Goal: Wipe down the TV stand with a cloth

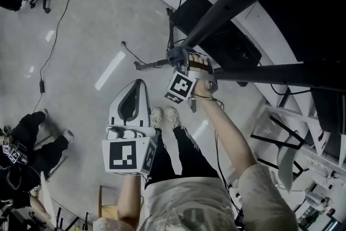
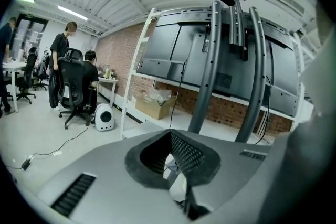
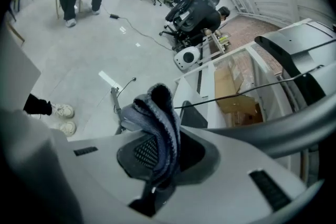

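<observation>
Left claw [image 2: 170,157] held low, jaws together, right claw [image 3: 163,152] outstretched, clamped on cloth [image 3: 157,110]

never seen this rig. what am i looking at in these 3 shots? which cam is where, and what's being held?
There is no robot here. A person holds a two-jaw gripper in each hand. The head view comes from a camera on the person's head, looking steeply down at the grey floor and their shoes. The other two views come from a camera riding on each gripper, looking along its jaws. The cubes with square markers are part of the grippers.

The right gripper has its jaws shut on a grey-blue cloth, raised near the dark bars of the TV stand. In its own view the cloth touches nothing. The left gripper has its jaws together with nothing between them and faces the stand's posts.
</observation>
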